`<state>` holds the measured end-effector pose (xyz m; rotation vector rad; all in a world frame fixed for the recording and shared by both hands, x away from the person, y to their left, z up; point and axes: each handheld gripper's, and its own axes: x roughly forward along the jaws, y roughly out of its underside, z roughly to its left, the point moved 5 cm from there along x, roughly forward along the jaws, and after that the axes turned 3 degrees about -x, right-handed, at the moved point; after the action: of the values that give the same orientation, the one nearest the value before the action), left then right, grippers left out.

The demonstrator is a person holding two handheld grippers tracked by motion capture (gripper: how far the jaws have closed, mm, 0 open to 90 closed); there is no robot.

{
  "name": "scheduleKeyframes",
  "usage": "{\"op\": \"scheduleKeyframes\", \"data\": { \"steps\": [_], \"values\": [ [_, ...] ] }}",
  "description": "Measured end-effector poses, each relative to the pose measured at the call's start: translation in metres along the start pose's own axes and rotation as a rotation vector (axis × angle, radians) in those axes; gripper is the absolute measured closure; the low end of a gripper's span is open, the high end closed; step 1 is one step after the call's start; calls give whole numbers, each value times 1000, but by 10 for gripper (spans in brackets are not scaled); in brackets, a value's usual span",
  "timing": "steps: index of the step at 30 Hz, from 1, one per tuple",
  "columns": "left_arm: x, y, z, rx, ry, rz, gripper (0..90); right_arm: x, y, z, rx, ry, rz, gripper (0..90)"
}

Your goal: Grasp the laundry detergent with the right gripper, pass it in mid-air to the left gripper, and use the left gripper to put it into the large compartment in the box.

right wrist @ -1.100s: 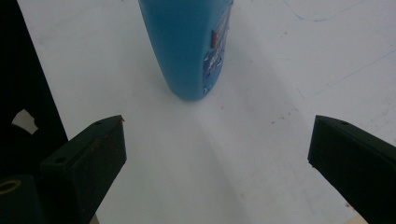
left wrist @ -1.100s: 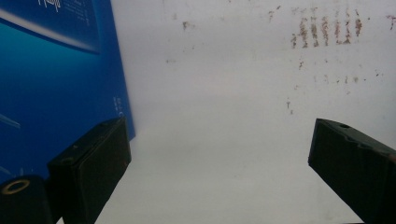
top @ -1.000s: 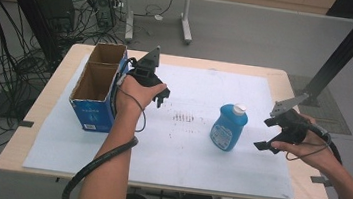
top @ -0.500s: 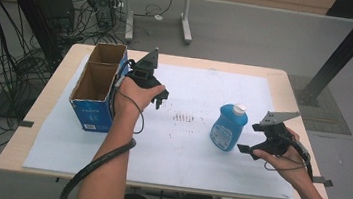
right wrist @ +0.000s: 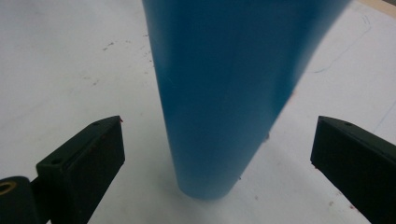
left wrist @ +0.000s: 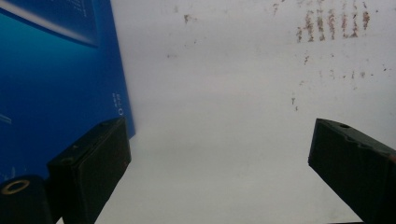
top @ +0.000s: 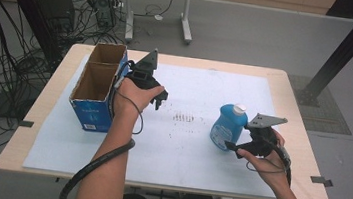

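A blue bottle (top: 227, 125) with a white cap stands upright on the white mat, right of centre. My right gripper (top: 232, 147) sits close beside the bottle's right side, open. In the right gripper view the bottle's blue body (right wrist: 224, 93) rises between my spread jaws, touching neither one; the right gripper (right wrist: 217, 154) holds nothing. My left gripper (top: 159, 99) hovers beside an open blue cardboard box (top: 96, 88) at the left of the table. In the left gripper view the left gripper (left wrist: 219, 154) is open over bare mat, with the box's blue wall (left wrist: 56, 84) next to the left jaw.
The white mat (top: 184, 145) covers most of the wooden table (top: 306, 139), with a patch of brown smudges (top: 182, 116) at its centre. Cables and a black stand lie on the floor to the left; another table's legs stand behind.
My right gripper has come in leftwards from the table's right edge to the blue bottle, so the bottle now stands between its jaws. The left gripper has stayed by the box.
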<state>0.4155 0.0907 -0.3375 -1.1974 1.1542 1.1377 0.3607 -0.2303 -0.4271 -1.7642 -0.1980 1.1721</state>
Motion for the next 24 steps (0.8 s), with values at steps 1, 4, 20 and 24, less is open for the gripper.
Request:
{"op": "scheduleKeyframes", "data": {
  "steps": [1,4,20,24],
  "values": [
    [0,0,0,0,0,1,62,2,0,1,0,3,-4,26],
    [2,0,0,2,0,3,62,6,0,3,-2,14,-20,25],
    [0,-1,1,-2,-1,-4,62,18,-3,5,23,53,-81,22],
    [-1,-1,0,-3,0,-5,62,16,-4,4,23,58,-93,21]
  ]
}}
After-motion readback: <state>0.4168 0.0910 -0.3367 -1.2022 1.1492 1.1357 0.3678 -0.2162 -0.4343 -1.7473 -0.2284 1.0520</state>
